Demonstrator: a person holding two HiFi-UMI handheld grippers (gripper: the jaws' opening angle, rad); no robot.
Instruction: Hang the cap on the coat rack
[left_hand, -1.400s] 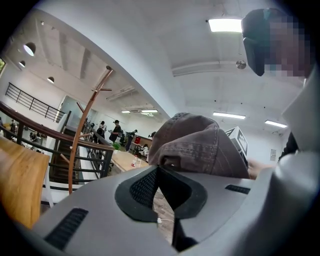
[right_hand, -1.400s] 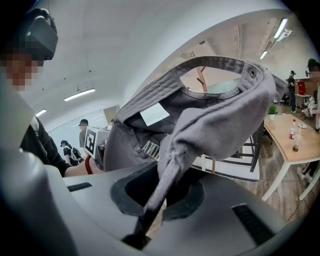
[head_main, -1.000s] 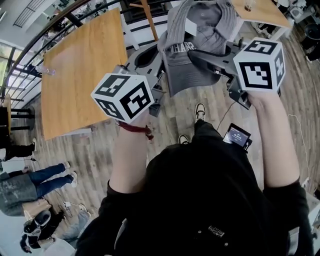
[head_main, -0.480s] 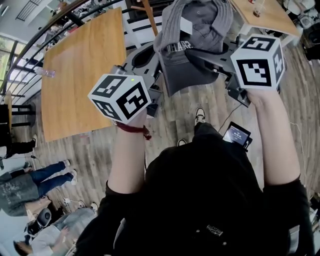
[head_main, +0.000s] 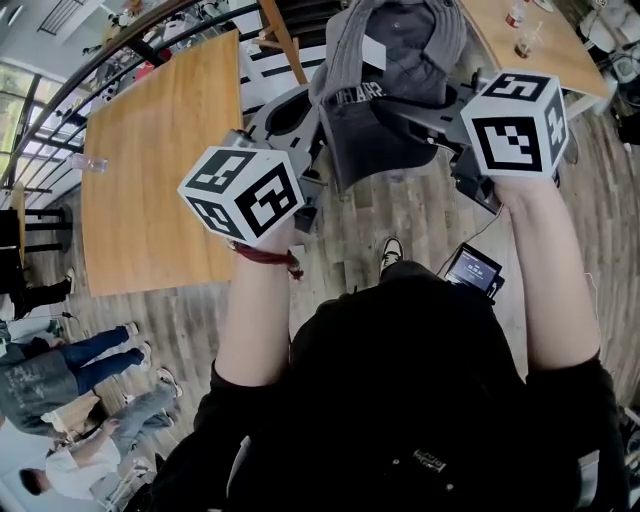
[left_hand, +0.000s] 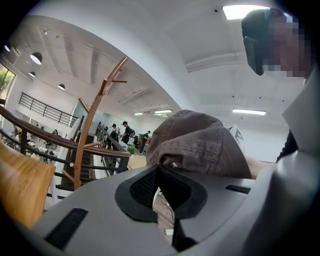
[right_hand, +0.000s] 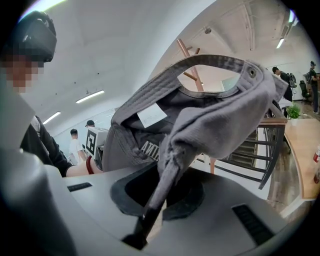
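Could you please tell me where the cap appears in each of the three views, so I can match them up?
Head view: the cap is at top centre.
Left gripper view: centre, crown bulging just above the left tongs.
Right gripper view: centre, underside showing, strap pinched in the right tongs.
Shared landmark: the wooden coat rack, left of the cap in the first two, behind it in the third.

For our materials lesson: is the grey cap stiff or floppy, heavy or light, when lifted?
Probably floppy: the cap folds where the right gripper pinches it. Likely light: two small pinches carry it. Its brim looks stiffer and flat.
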